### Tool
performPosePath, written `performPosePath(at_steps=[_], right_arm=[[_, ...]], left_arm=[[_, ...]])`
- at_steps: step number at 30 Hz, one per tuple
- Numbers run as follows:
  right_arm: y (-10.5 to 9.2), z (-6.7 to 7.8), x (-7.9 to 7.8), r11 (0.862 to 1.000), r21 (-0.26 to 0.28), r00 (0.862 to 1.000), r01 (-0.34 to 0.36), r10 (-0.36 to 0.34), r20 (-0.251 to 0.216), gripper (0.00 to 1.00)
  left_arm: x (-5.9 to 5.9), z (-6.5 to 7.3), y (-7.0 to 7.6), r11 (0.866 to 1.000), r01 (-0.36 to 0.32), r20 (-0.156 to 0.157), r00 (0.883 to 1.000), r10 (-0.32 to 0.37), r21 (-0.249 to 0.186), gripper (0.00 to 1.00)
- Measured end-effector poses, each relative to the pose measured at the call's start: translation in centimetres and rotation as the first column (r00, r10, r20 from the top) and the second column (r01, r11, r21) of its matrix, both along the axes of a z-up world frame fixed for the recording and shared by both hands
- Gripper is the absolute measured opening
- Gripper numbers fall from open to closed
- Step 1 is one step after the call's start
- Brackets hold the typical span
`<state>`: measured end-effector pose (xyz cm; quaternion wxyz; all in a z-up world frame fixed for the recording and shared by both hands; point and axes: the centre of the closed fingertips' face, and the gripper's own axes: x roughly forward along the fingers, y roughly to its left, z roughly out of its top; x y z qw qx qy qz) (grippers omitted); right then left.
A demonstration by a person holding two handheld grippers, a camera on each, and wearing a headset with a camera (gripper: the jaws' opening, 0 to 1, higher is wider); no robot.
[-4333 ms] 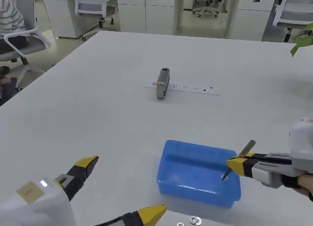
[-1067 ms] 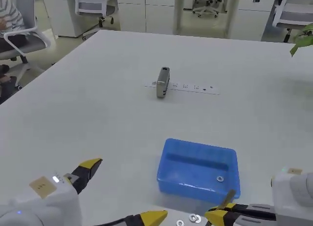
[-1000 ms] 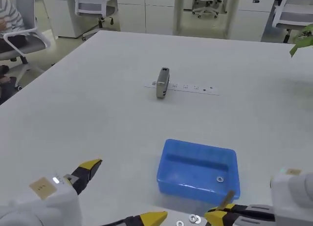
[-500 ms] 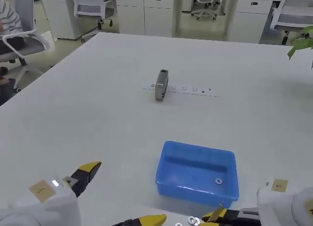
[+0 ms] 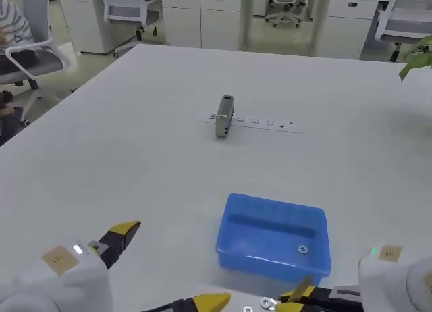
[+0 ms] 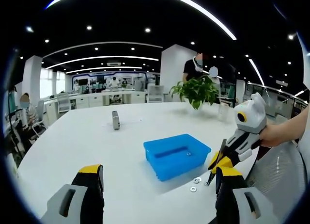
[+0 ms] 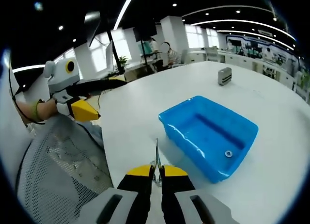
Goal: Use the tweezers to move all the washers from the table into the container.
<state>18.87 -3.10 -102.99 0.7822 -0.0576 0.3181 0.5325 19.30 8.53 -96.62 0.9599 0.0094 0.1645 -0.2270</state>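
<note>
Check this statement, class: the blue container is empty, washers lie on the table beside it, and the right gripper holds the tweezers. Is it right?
Not quite. The blue container is not empty: one washer lies inside it, as the head view shows. The rest stands: washers lie on the table beside it, and the right gripper holds the tweezers.

Open-plan office is indicated: a large white table (image 5: pixel 135 136) with power strip (image 5: pixel 256 121), swivel chairs (image 5: pixel 128 8), white cabinets (image 5: pixel 182 18), recessed ceiling lights (image 6: pixel 89 27) and a potted plant (image 6: pixel 196 90) are seen
</note>
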Motion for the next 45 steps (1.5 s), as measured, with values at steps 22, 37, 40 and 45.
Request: performPosePath(at_steps=[22,37,40,45], right_arm=[[-1.1,4.9,1.2,0.982,0.151,0.993,0.117,-0.112,-0.041,0.03],[-1.2,7.3,2.5,0.978,0.165,0.991,0.127,-0.13,0.01,0.03],[-1.3,7.0,3.0,0.976,0.167,0.99,0.141,-0.143,0.002,0.03],[-1.3,7.1,3.7,0.973,0.171,0.987,0.158,-0.161,0.005,0.03]], left_arm=[[0.0,0.1,0.0,1.0,-0.004,0.004,1.0,0.004,-0.009,0.99],[0.1,0.2,0.1,1.0,-0.007,0.008,1.0,0.007,-0.016,0.99],[0.1,0.2,0.1,1.0,-0.008,0.009,1.0,0.008,-0.014,0.99],[0.1,0.2,0.1,1.0,-0.009,0.008,1.0,0.009,-0.015,0.99]])
